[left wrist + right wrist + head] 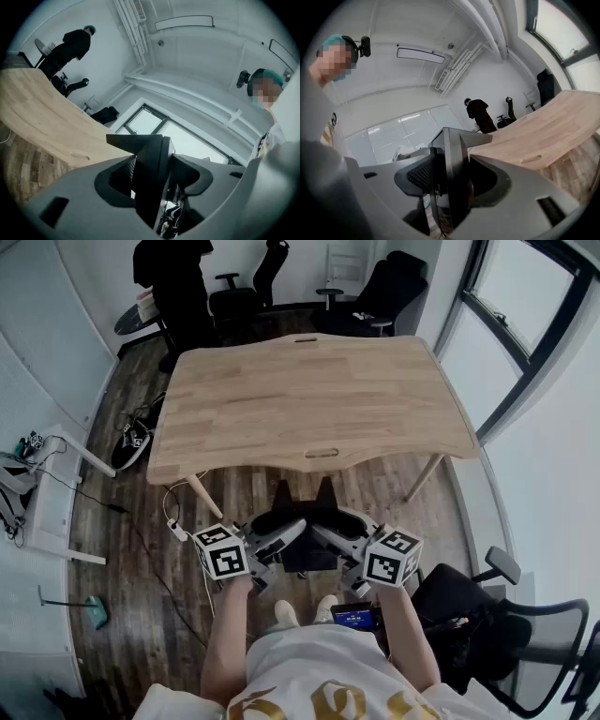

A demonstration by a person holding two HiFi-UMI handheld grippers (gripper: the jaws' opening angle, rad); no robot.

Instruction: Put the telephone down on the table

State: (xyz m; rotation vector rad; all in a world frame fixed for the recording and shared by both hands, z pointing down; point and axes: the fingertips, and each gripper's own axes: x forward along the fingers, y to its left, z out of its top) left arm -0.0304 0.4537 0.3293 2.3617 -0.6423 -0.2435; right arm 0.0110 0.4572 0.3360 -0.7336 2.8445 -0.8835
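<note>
The black telephone (303, 521) hangs in front of my body, below and short of the front edge of the wooden table (309, 399), over the floor. My left gripper (284, 534) is shut on its left side and my right gripper (325, 536) on its right side. In the left gripper view the jaws of the left gripper (157, 180) press on a flat black part of the telephone (150, 164), with the table (33, 117) beyond at the left. In the right gripper view the right gripper (449, 183) clamps the telephone (454, 159) the same way, with the table (553, 126) at the right.
Black office chairs (384, 296) stand behind the table, and another chair (497, 624) is close at my right. Cables and a power strip (173, 521) lie on the wood floor at the left. A person in black (480, 115) stands at the far end. Windows (525, 324) run along the right wall.
</note>
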